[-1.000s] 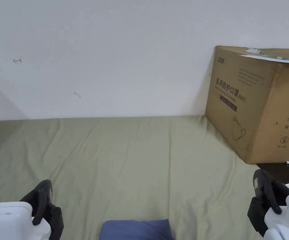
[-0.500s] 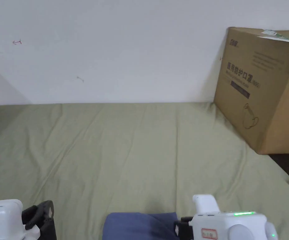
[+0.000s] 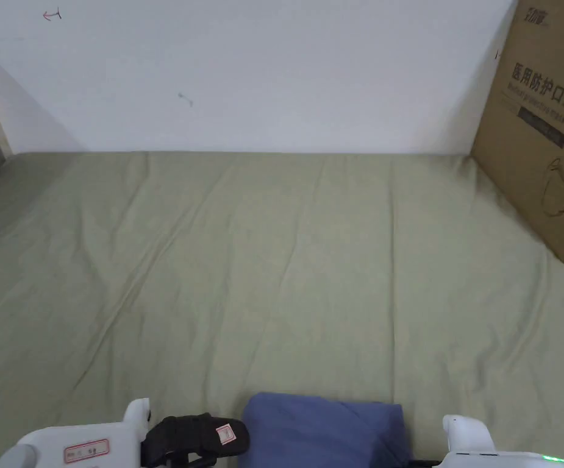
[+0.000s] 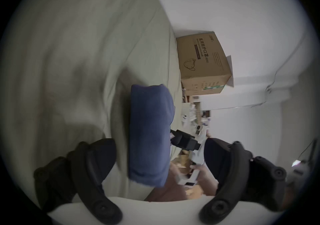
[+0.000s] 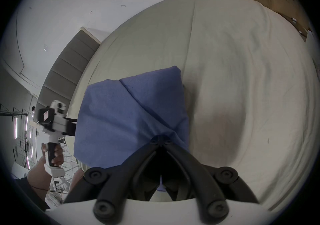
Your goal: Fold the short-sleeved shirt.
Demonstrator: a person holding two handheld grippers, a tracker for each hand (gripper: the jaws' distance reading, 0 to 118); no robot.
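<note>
At the near edge of the head view, the folded blue shirt [image 3: 326,429] lies on the olive-green sheet [image 3: 274,262], between the two grippers. The right gripper [image 5: 160,139] has its jaws closed together on a pinch of the shirt's near edge, the cloth bunching where the black tips meet. The left gripper [image 4: 159,157] has its jaws spread wide, one on either side of the shirt's end and neither pressing it; in the head view its black jaw sits just left of the shirt. In the right gripper view the hand [image 5: 52,153] holding the left gripper shows at the left. Beyond the shirt the sheet stretches, lightly creased, to a white wall [image 3: 262,73]. A cardboard box [image 3: 546,128] stands at the far right, on the sheet's edge against the wall
</note>
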